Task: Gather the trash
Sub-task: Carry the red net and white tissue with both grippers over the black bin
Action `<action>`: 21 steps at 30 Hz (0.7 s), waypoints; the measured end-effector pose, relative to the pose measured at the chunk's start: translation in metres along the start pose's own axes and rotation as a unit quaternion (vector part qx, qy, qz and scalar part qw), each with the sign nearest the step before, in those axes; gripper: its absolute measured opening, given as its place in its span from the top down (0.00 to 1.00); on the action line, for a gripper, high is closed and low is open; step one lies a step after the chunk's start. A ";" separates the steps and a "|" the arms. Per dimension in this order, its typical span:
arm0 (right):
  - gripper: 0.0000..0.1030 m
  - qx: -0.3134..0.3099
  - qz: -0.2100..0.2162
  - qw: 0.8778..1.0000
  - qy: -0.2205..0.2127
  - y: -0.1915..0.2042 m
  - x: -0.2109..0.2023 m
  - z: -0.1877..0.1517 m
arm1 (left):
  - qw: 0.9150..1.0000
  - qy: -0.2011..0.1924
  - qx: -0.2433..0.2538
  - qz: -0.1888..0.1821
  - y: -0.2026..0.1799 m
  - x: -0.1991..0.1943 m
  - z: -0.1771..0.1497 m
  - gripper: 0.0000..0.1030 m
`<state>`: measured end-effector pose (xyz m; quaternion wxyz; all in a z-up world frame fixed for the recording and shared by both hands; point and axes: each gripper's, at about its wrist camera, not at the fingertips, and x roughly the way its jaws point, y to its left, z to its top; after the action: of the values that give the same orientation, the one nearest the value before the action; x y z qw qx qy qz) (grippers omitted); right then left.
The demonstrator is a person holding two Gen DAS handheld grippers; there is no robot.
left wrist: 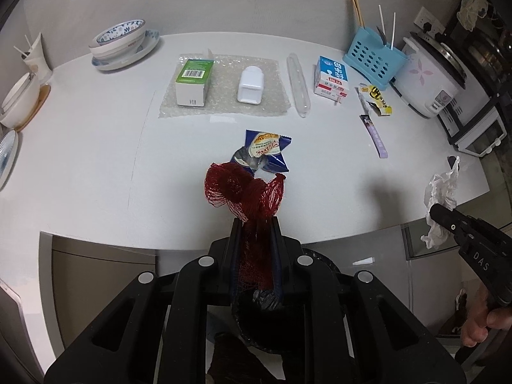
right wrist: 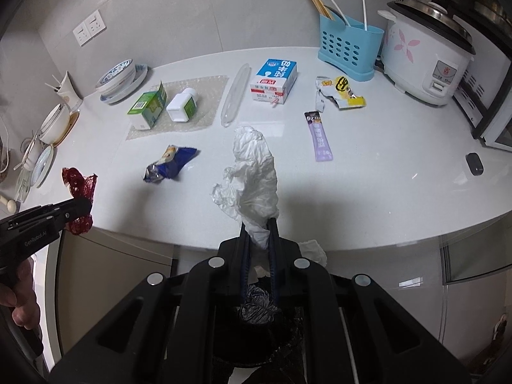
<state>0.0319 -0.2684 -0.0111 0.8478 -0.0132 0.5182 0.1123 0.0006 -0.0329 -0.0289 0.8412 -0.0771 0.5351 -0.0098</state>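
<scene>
My left gripper [left wrist: 255,220] is shut on a red mesh net [left wrist: 243,192], which bunches up above its fingers, off the front edge of the white counter [left wrist: 96,147]. In the right wrist view the same net [right wrist: 80,188] hangs in the left gripper [right wrist: 84,206] at the far left. My right gripper [right wrist: 259,222] is shut on a crumpled white tissue [right wrist: 256,172]; the left wrist view has this tissue [left wrist: 443,198] at its right edge. Below both grippers stands a bin with a black bag [right wrist: 256,304]. A blue snack wrapper [left wrist: 265,153] lies on the counter.
On the counter lie a yellow wrapper [right wrist: 344,94], a purple sachet [right wrist: 318,136], a milk carton [right wrist: 275,80], a clear tube [right wrist: 235,94], a green box [right wrist: 148,105] and a white bottle [right wrist: 182,105] on bubble wrap. Bowls [left wrist: 121,41], a blue utensil holder [right wrist: 347,48] and a rice cooker [right wrist: 425,60] stand behind.
</scene>
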 end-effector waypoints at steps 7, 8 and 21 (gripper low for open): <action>0.91 -0.013 0.005 1.000 0.007 0.003 -0.001 -0.031 | 1.000 0.010 0.006 -0.012 -0.012 0.003 -0.028 0.85; 0.91 -0.014 0.006 1.000 0.009 0.004 0.000 -0.036 | 1.000 0.011 0.007 -0.014 -0.014 0.003 -0.033 0.85; 0.91 -0.017 0.025 0.999 0.033 0.004 0.013 -0.093 | 0.999 0.028 0.026 -0.023 -0.033 0.022 -0.084 0.85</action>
<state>-0.0443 -0.2745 -0.0652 0.8268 -0.0179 0.5441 0.1417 -0.0634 -0.0781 -0.0785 0.8271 -0.0671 0.5562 -0.0457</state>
